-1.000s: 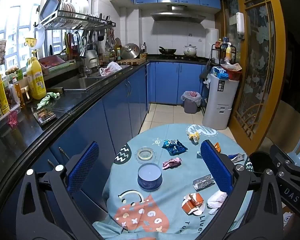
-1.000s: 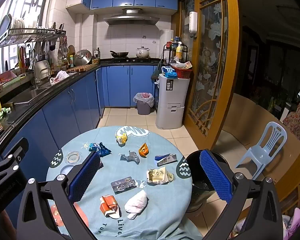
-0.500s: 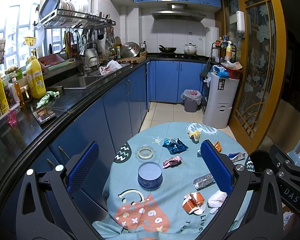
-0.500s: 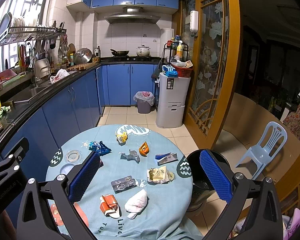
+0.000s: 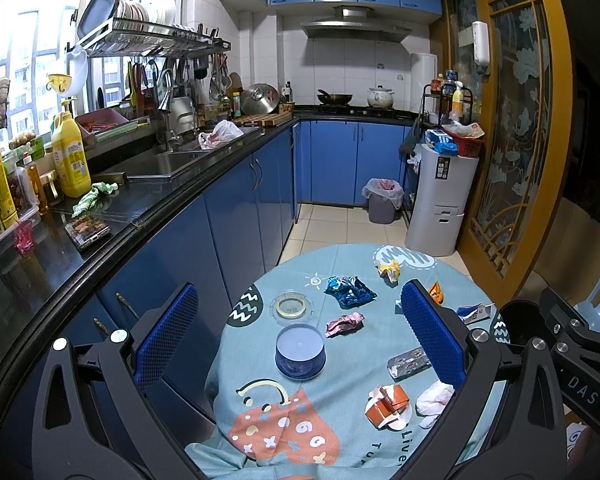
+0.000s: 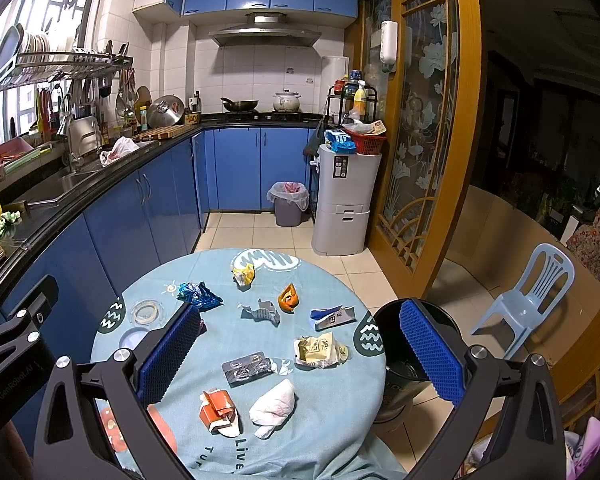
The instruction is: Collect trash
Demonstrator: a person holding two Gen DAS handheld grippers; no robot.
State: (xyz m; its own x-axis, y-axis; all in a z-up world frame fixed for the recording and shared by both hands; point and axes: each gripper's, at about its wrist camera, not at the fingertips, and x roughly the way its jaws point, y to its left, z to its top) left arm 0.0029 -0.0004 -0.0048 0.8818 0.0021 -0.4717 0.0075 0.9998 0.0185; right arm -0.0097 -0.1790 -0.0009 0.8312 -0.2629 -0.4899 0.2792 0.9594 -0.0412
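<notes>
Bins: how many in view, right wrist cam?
2. A black bin stands on the floor right beside the round table, partly behind the right gripper's blue finger. A grey lined bin sits by the far cabinets. Others may be hidden.

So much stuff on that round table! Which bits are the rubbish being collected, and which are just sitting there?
For the job: blue wrapper, yellow wrapper, orange scrap, white tissue, orange carton, blister pack, black bin.

Just lying about: tape roll, blue tub, plastic chair.
</notes>
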